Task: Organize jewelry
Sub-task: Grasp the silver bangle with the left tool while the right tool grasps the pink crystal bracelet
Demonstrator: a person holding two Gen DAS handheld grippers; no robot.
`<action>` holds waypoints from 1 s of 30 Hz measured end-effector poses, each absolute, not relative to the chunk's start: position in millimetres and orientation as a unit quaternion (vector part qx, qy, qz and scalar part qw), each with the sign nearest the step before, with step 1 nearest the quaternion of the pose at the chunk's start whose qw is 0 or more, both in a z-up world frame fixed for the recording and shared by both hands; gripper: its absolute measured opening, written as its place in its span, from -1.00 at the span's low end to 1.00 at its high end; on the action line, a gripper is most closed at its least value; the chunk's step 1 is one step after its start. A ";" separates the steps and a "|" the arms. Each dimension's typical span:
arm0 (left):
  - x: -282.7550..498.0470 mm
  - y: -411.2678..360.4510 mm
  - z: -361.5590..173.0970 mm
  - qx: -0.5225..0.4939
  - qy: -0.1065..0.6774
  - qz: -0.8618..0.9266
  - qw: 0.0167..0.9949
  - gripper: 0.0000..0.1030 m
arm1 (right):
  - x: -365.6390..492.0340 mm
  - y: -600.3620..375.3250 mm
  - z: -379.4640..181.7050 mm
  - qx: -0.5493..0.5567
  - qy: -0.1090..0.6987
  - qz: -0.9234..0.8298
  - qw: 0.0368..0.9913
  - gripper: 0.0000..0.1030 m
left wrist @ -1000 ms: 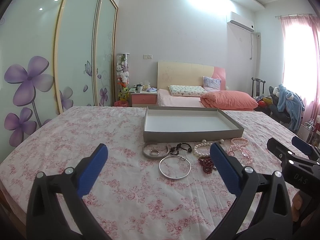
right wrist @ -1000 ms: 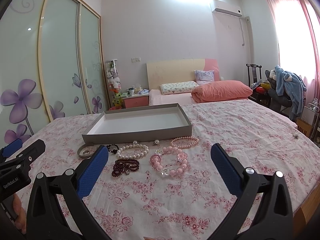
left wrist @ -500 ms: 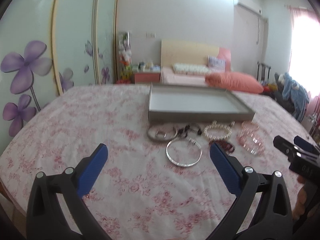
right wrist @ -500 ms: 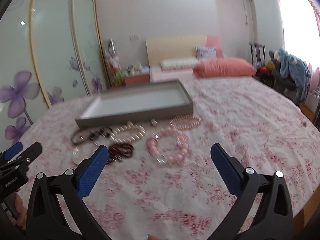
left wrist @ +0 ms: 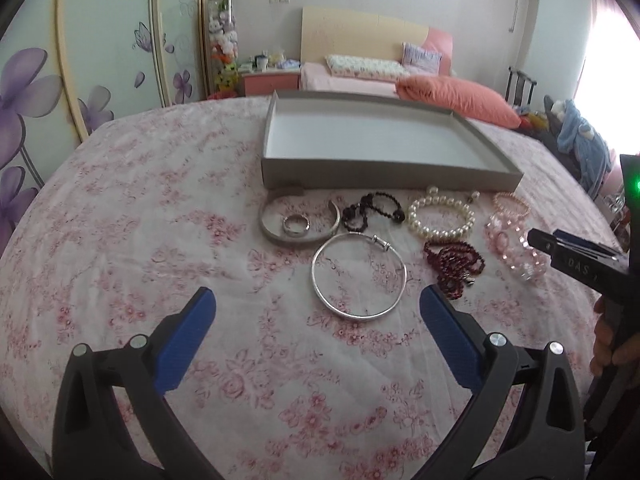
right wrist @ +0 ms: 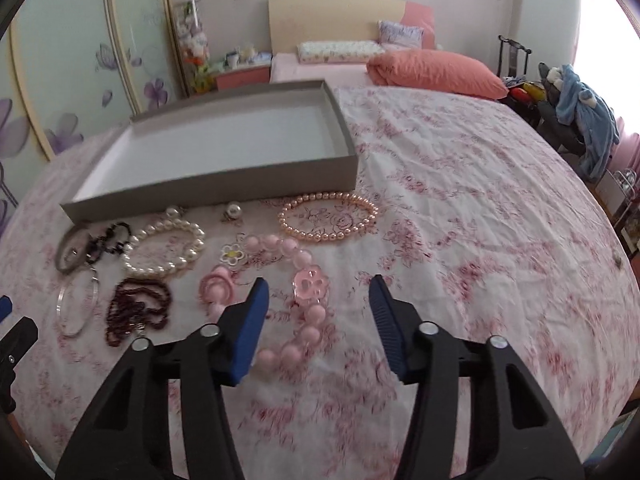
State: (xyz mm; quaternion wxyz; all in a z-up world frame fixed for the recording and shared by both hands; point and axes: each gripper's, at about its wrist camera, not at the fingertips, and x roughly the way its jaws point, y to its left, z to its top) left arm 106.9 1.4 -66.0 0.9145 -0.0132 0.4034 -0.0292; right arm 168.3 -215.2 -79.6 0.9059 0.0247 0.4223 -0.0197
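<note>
Jewelry (left wrist: 359, 276) lies beside the grey tray (left wrist: 384, 176); both claws gape.

Floral tablecloth (left wrist: 120, 240), bed (right wrist: 320, 68), wardrobe (left wrist: 100, 40).

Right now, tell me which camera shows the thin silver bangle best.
The left wrist view: the thin silver bangle lies whole and unobstructed on the floral cloth, just ahead of the open left gripper. In the right wrist view the same bangle sits small and squashed at the far left edge.
</note>
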 end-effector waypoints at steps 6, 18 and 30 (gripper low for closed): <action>126.9 -7.5 -78.4 -0.003 0.441 -0.021 0.897 0.92 | 168.7 -213.3 -85.3 0.021 0.433 -0.012 0.901 -0.33; 157.2 -26.7 -92.5 -0.005 0.477 -0.022 0.879 0.84 | 171.0 -214.8 -82.5 0.035 0.430 -0.001 0.902 -0.52; 164.8 -34.0 -87.7 0.007 0.459 -0.005 0.889 0.37 | 173.9 -219.2 -83.0 0.045 0.430 0.004 0.902 -0.52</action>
